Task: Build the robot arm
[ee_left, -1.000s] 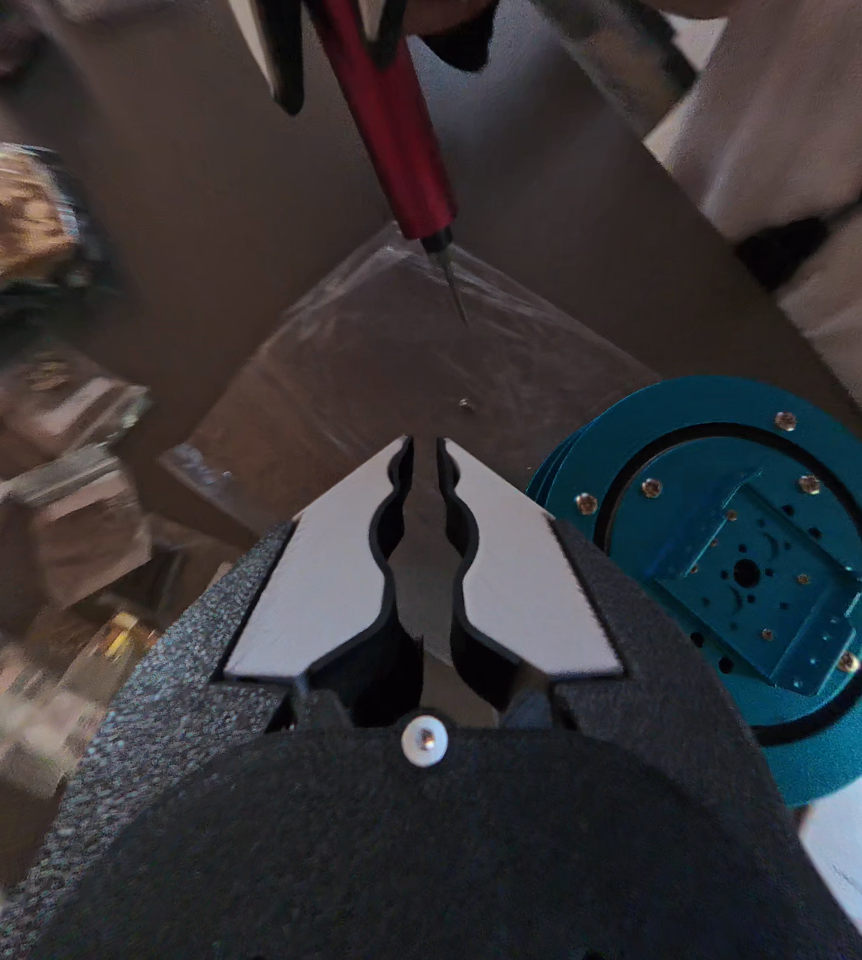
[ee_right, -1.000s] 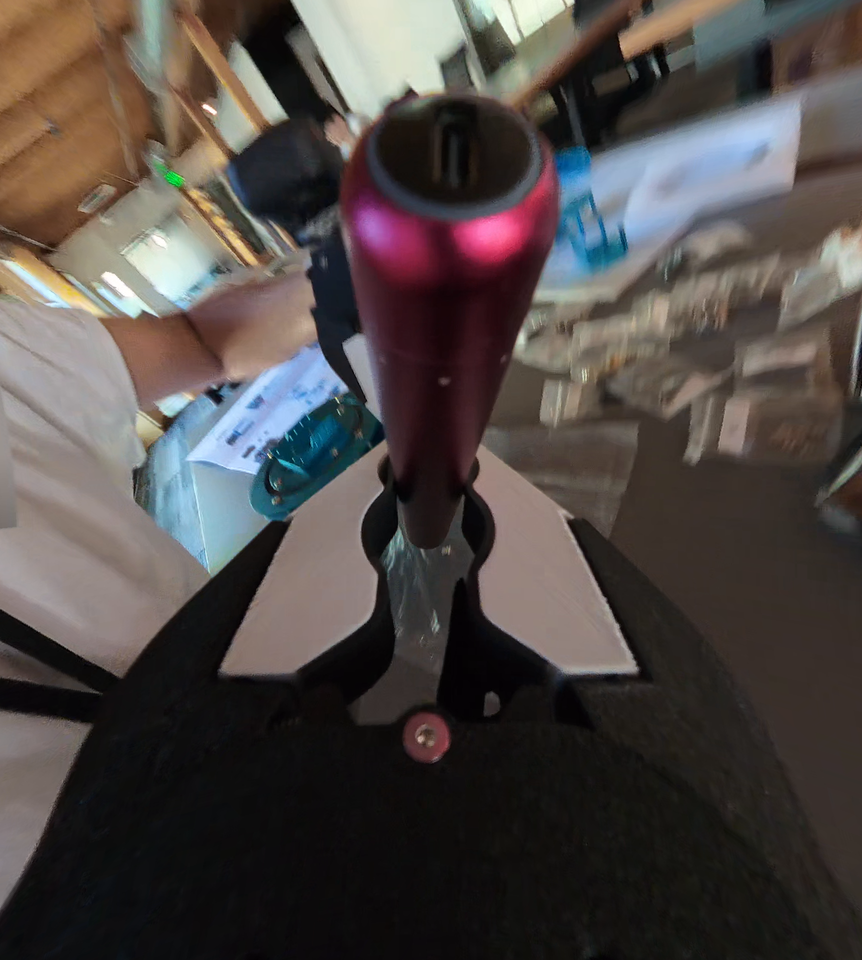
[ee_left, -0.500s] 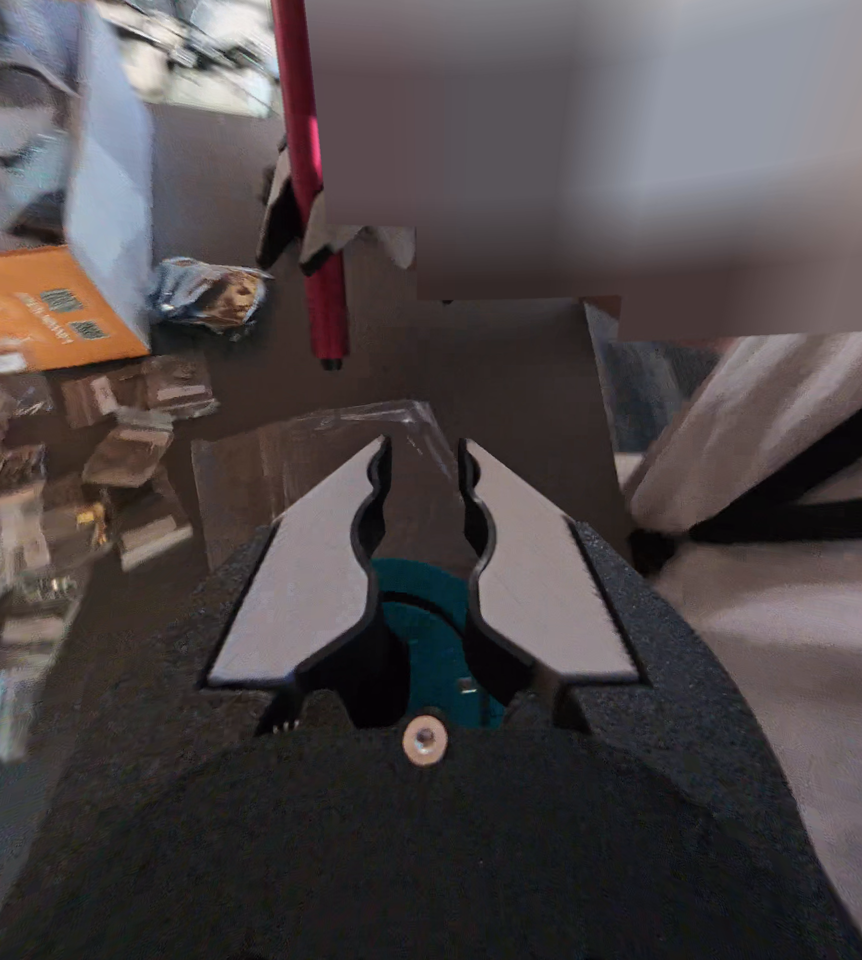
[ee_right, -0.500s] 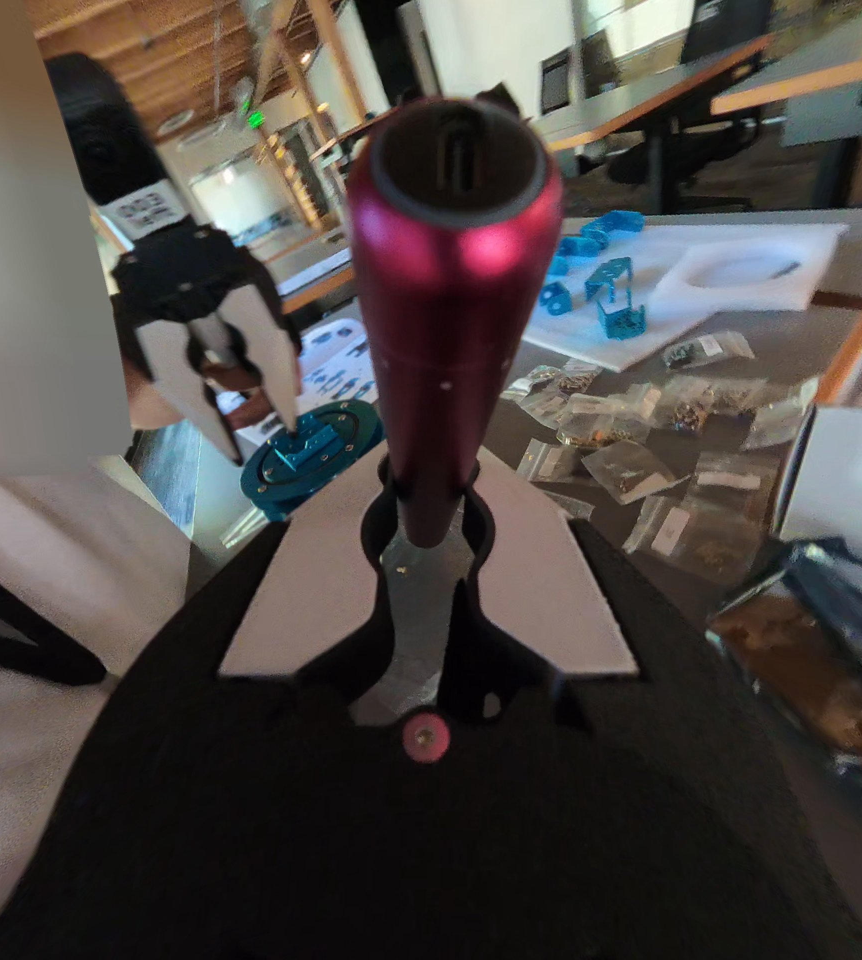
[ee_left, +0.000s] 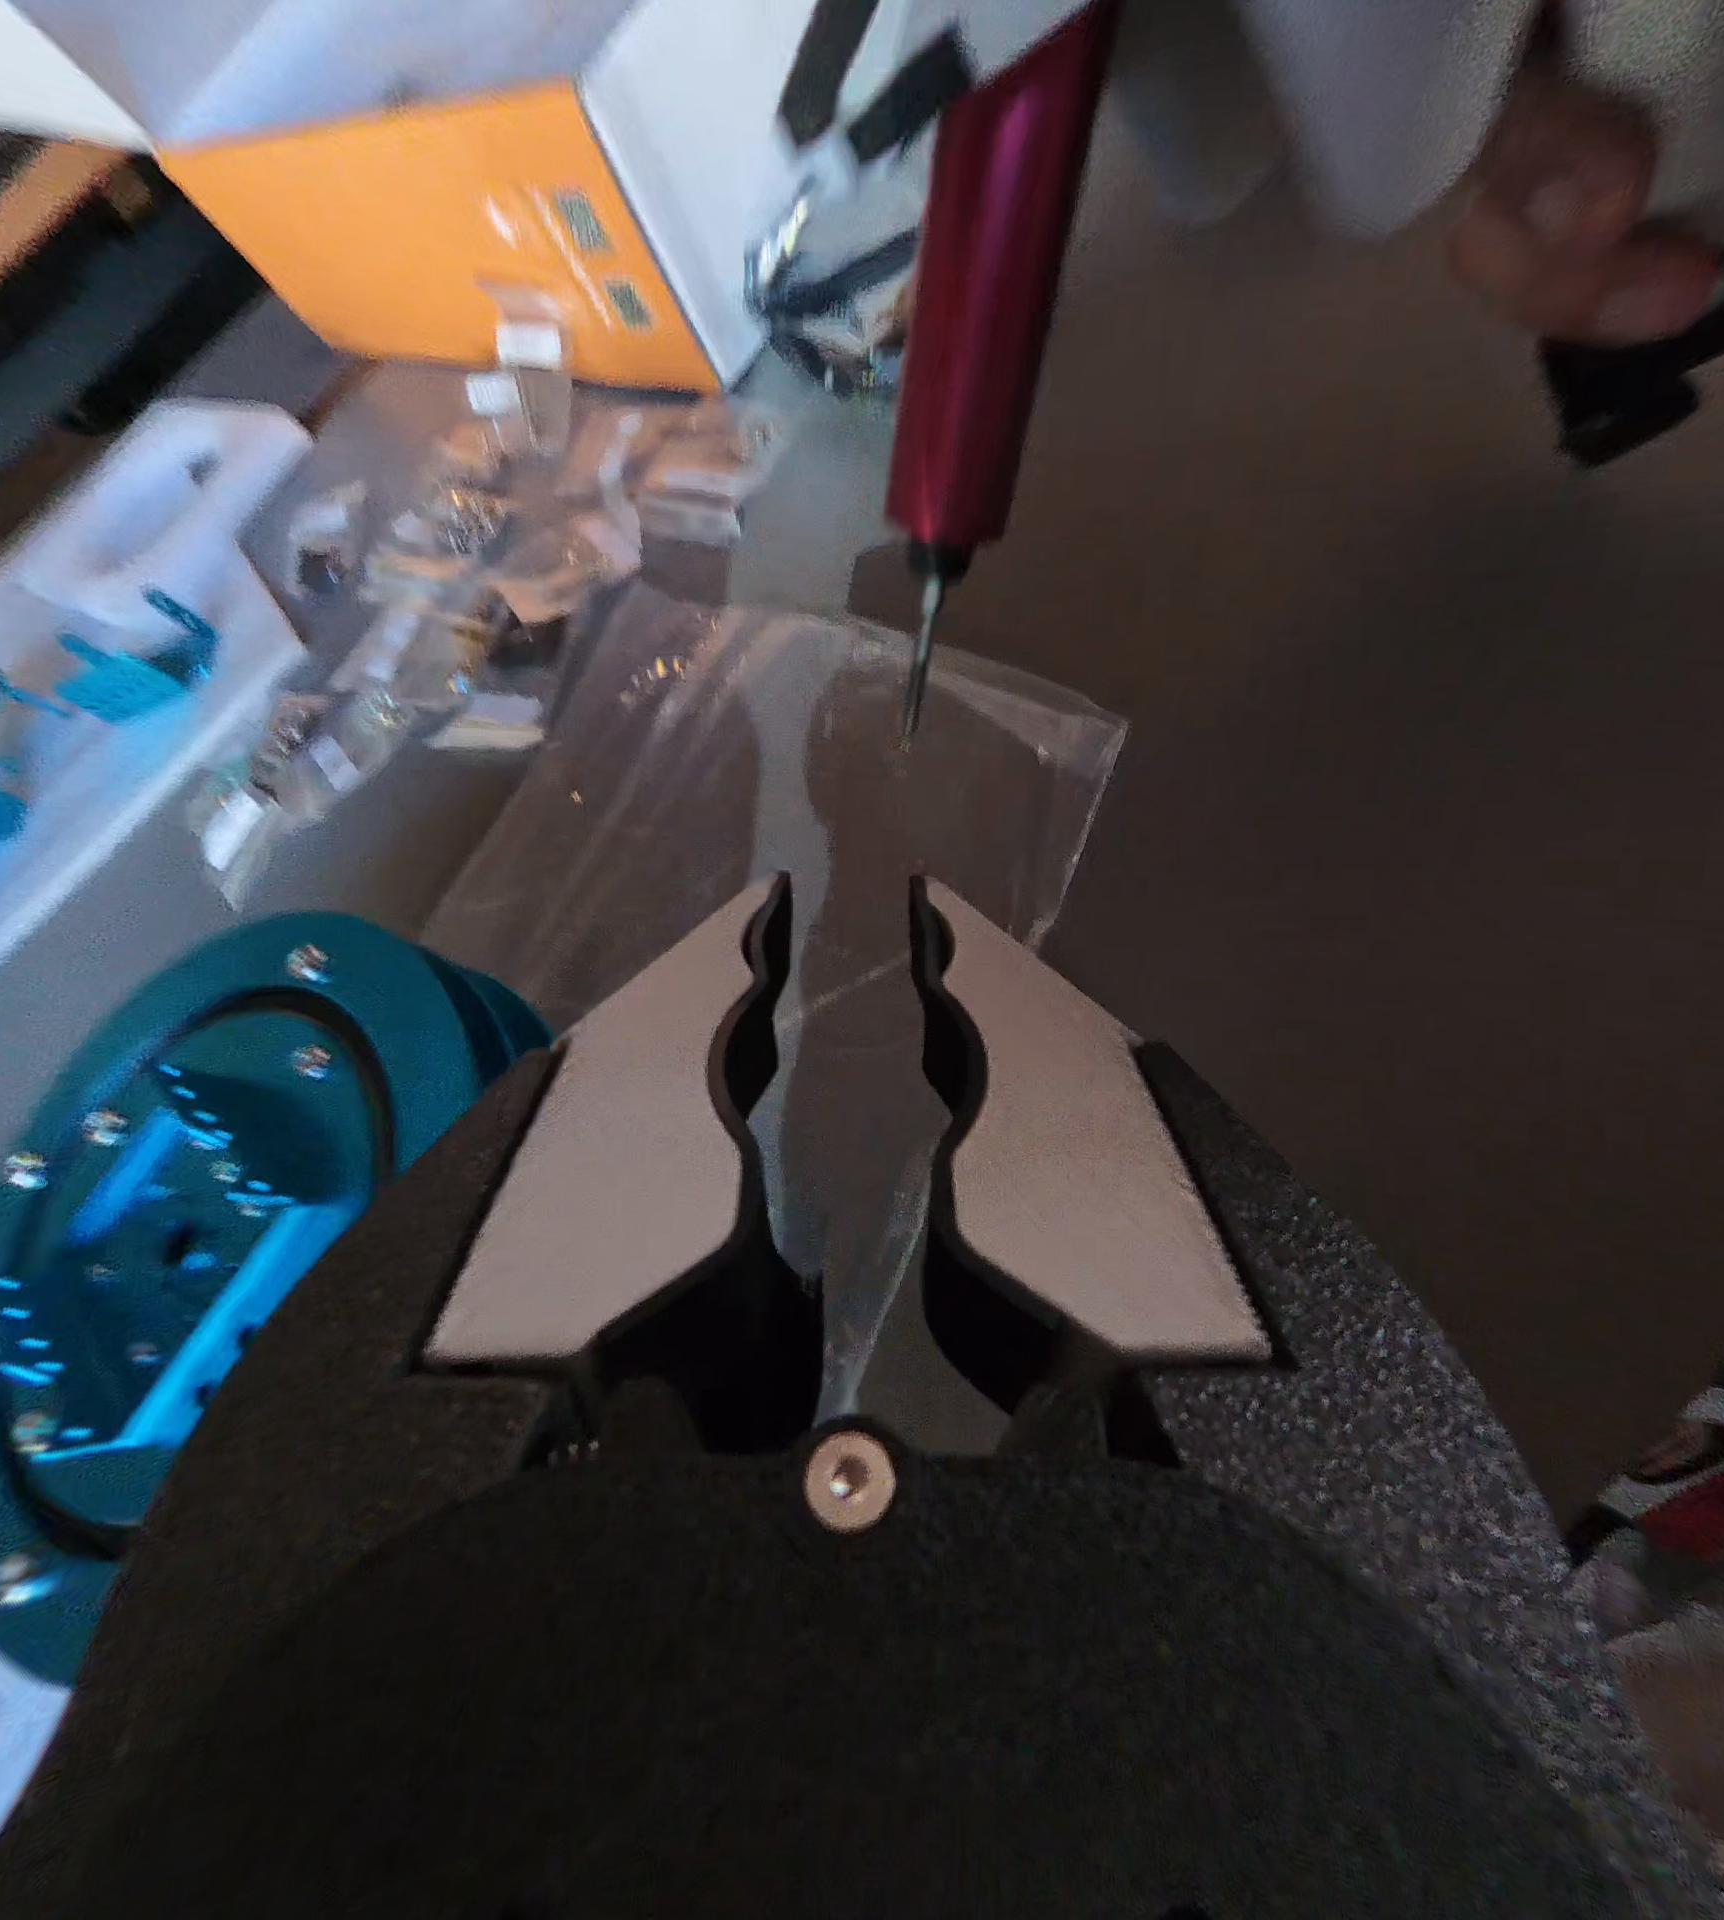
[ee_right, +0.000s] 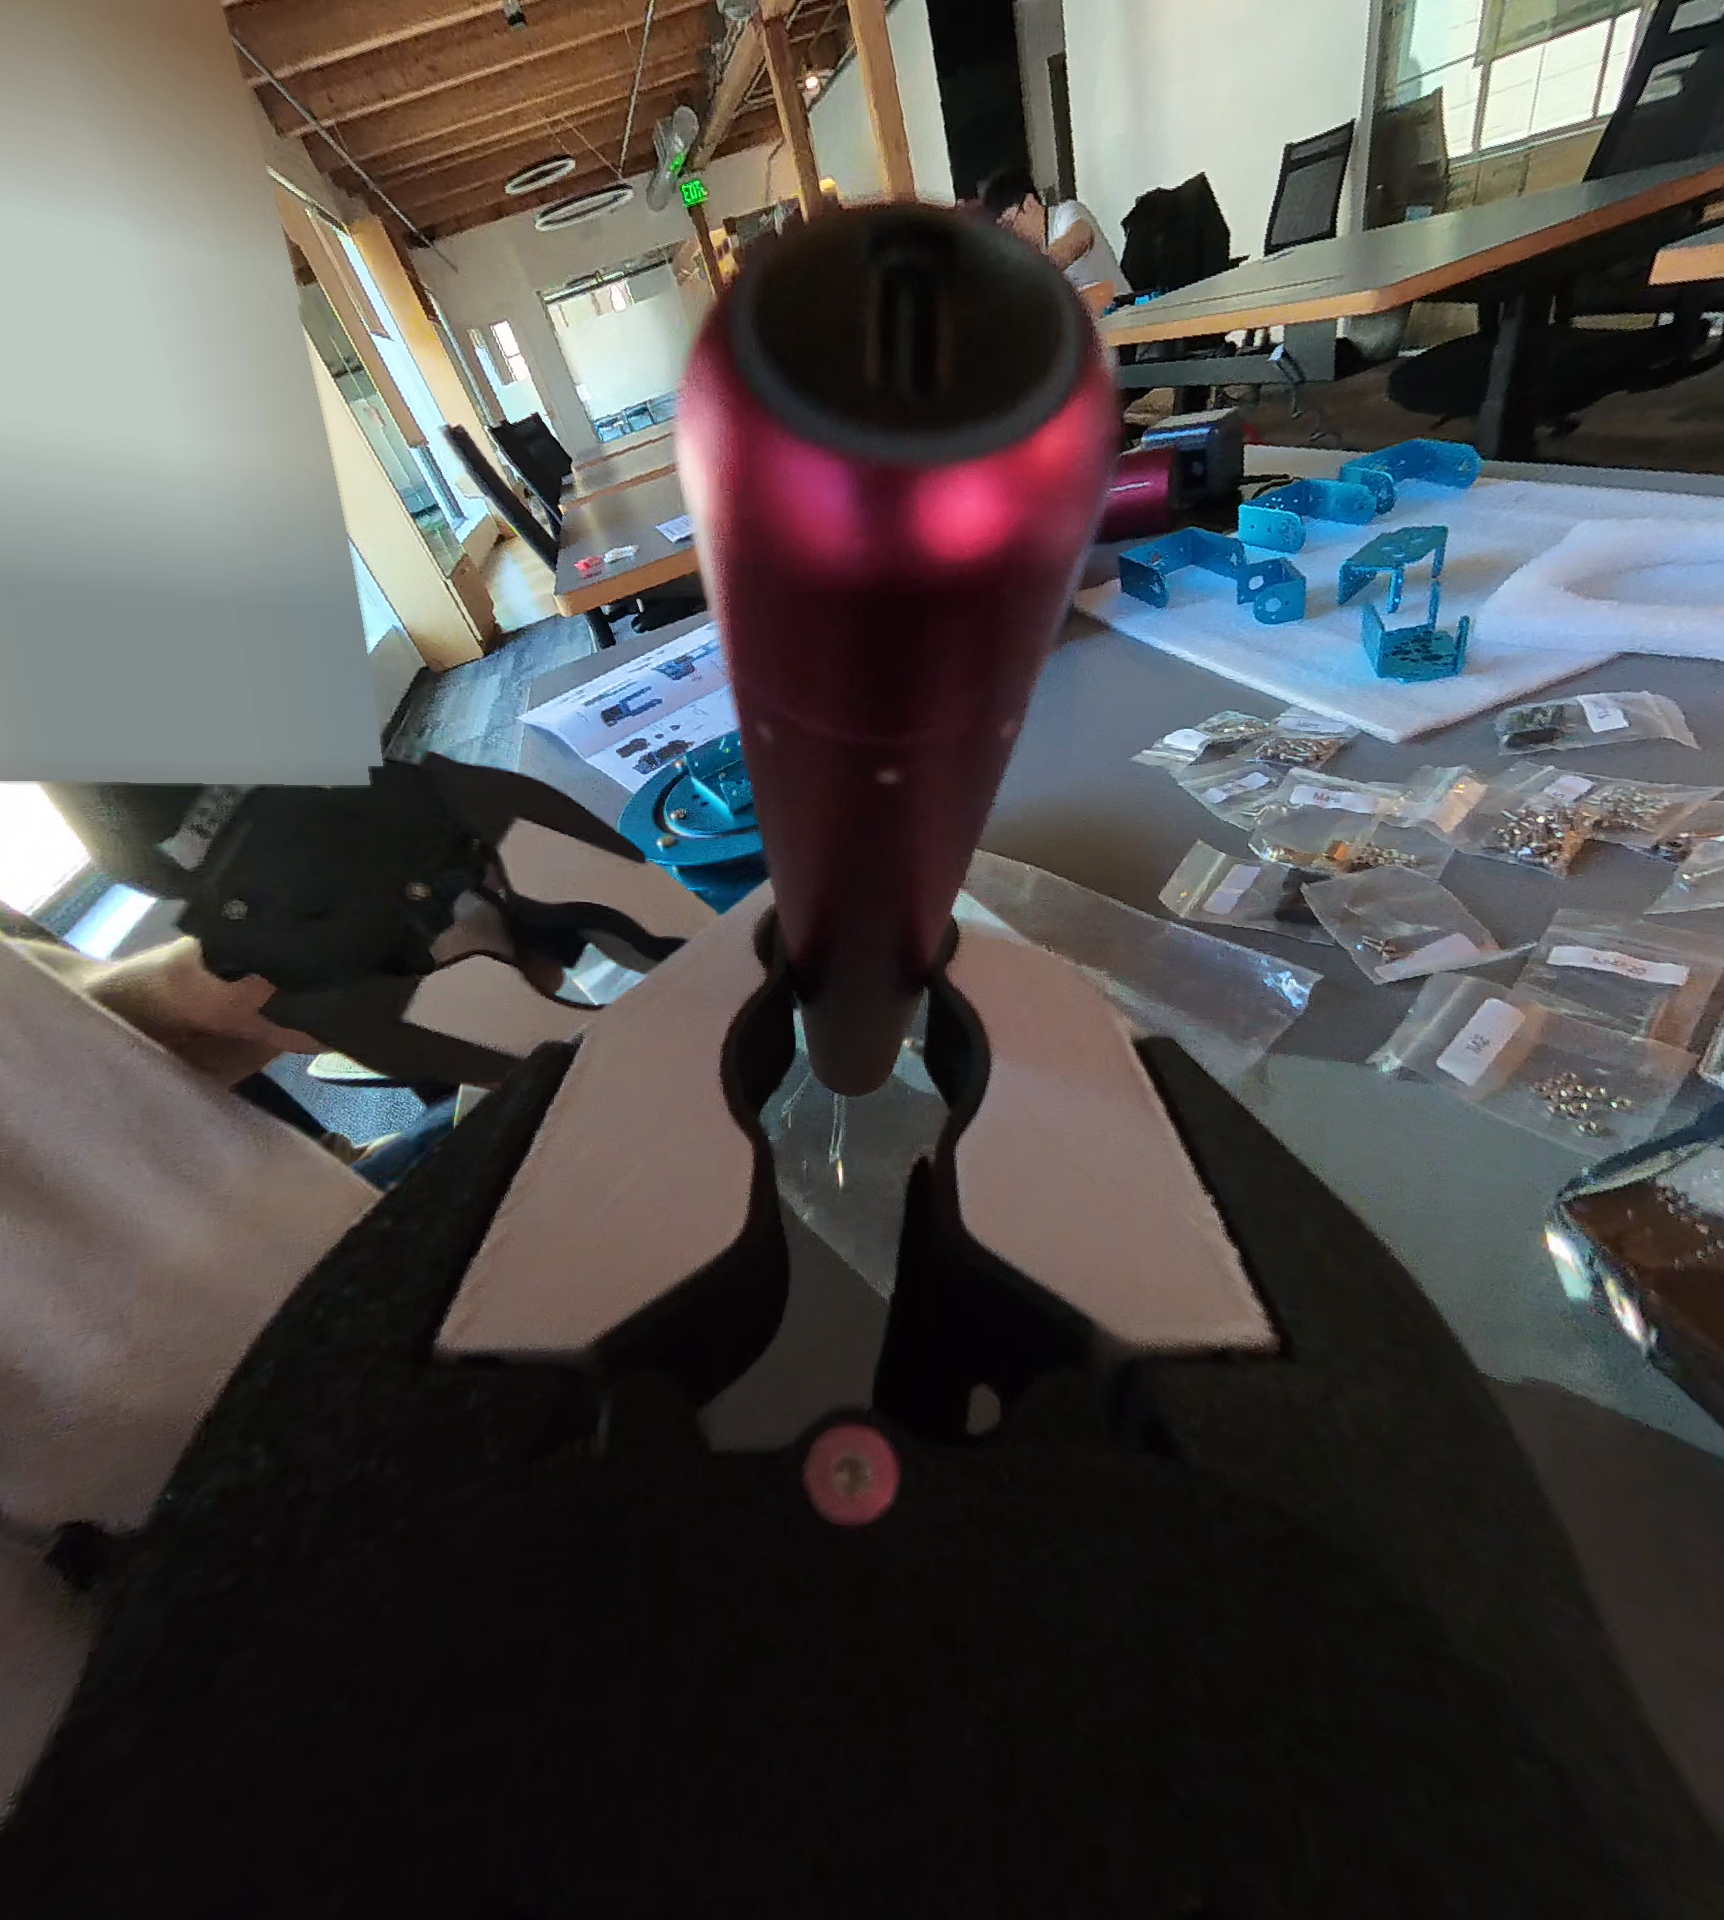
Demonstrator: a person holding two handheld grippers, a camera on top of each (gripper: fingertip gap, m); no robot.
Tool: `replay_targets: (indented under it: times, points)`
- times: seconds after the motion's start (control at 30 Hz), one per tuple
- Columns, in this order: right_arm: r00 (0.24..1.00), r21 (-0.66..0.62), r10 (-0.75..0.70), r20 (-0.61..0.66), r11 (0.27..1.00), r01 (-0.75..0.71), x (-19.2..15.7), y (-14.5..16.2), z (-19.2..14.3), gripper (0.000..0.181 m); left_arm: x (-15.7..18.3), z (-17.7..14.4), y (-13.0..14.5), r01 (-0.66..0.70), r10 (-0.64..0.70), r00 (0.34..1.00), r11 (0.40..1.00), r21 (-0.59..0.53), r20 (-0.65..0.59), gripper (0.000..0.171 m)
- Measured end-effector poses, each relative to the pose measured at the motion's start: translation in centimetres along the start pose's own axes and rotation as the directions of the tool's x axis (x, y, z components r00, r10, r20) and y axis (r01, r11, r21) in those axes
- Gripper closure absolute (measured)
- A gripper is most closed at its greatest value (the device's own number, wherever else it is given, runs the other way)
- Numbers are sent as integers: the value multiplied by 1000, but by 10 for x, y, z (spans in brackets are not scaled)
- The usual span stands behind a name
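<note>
Right wrist view: the right claw (ee_right: 853, 940) grips one red screwdriver (ee_right: 879, 644) upright over a clear plastic bag (ee_right: 1149, 987) on the worktop (ee_right: 1616, 1621); the left claw (ee_left: 850, 904) stands narrowly parted and empty above that bag, the driver's bit (ee_left: 918, 665) just beyond; one teal round plate (ee_left: 162, 1195) lies left; five blue brackets (ee_right: 1398, 582) rest on white foam.

- I see a grey table (ee_right: 1076, 810) with lots of stuff on it.
- Many small clear bags (ee_right: 1523, 821) of screws lie spread out on the right side.
- Blue metal brackets (ee_right: 1201, 571) sit on a white foam sheet (ee_right: 1460, 686) behind the bags.
- An orange box (ee_left: 422, 218) stands past the bags.
- A paper sheet (ee_right: 629, 717) with pictures lies at the table's far edge.
- A dark shiny bag (ee_right: 1710, 1268) lies near me on the right.
- Far back I see long desks (ee_right: 1409, 260), black chairs (ee_right: 1305, 192) and a person (ee_right: 1066, 234).
</note>
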State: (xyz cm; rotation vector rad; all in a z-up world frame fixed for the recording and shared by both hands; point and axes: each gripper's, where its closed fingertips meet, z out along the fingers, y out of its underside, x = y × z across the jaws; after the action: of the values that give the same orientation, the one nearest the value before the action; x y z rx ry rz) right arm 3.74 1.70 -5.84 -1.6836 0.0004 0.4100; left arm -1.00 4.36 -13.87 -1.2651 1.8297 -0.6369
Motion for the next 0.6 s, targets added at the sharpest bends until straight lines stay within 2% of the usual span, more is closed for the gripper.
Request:
replay_targets:
  times: [0.13, 0.27, 0.3, 0.33, 0.4, 0.6]
  points:
    - [997, 22, 49, 54, 998, -50, -5, 3, -15, 163, -10, 21, 25, 71, -69, 997, 995, -73, 37, 148]
    - [991, 1, 81, 103, 997, -82, -10, 8, -26, 163, -18, 24, 15, 155, -155, 988, 988, -24, 21, 149]
    - [989, -8, 86, 117, 996, -86, -12, 9, -28, 163, -19, 26, 18, 142, -142, 990, 989, -44, 17, 151]
    - [988, -13, 88, 127, 996, -87, -14, 10, -30, 163, -24, 27, 24, 101, -99, 994, 993, -68, 34, 160]
    - [985, -21, 89, 148, 996, -87, -17, 10, -34, 163, -32, 29, 32, 76, -76, 997, 993, -85, 13, 155]
    - [971, -32, 128, 202, 992, -124, -20, 7, -37, 163, -41, 20, 43, 0, -14, 986, 997, -82, -169, 148]
